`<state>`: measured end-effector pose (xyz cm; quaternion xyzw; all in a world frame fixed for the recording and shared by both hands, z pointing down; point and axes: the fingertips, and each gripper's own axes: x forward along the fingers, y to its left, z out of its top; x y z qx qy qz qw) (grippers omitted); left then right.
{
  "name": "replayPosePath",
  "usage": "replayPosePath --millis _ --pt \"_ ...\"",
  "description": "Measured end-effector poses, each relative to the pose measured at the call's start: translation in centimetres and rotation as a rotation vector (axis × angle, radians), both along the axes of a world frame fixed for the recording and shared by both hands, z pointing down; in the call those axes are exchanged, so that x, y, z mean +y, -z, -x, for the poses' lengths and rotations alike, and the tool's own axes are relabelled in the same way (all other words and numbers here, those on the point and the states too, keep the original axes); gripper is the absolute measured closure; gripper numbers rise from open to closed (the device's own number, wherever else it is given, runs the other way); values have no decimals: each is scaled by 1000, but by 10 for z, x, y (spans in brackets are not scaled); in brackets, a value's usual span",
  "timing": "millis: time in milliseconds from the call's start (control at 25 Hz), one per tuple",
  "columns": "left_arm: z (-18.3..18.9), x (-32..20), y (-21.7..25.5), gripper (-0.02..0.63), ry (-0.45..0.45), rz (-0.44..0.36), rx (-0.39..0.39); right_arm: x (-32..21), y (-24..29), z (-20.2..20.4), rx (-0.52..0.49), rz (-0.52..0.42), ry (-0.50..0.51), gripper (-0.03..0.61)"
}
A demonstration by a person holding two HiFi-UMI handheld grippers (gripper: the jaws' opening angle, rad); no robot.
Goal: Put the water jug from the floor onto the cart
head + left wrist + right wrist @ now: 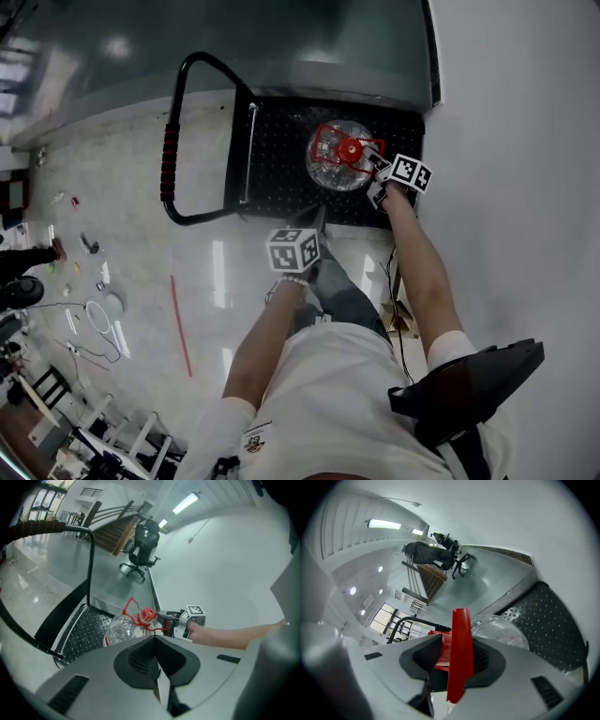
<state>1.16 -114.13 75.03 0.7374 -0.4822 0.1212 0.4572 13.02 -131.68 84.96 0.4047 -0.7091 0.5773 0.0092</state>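
One water jug (339,157) stands upright on the cart (281,178), on the right part of its black studded deck and close to the white wall (516,141). The jug is the only load you can see on the deck. It has a clear ribbed plastic body and a red cap on top. A thin red carry handle (461,653) loops up over the cap. Whether there's water inside can't be told.

Your right gripper (373,169) is at the jug's top, coming in from the wall side. Its fingers are apart with the red handle running up between them, and the pads aren't squeezing it. Your left gripper (314,225) hangs at the cart's near edge, apart from the jug, with its fingers closed together and empty.

The cart's push bar (170,164) is a black tube with a red ribbed grip. In the head view it rises at the deck's left end, well apart from the jug.

The floor (122,206) is glossy and pale. A thin red stick (180,323) lies on it to your left. Small clutter and cables lie further left, too small to name.

The left gripper view shows a black office chair (143,545) and a wooden staircase (117,534) beyond the cart, both well apart from it.
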Motion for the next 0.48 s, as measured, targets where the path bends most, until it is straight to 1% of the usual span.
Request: replayPosePath --millis 120,240,280,360,480 --pt "-3 -16 -8 614 -19 11 -7 -16 -9 7 9 -3 19 421" --pt "2 -35 -15 614 -18 14 -13 -41 -14 12 19 -10 13 357" --pt "4 -36 -15 612 -14 15 -15 -44 -14 10 30 -9 10 350" --pt "8 -33 -15 614 -6 17 -19 -43 -17 2 75 -2 -7 330" --pt "12 -27 -7 613 16 -1 -14 -36 -14 -24 172 -14 -63 322"
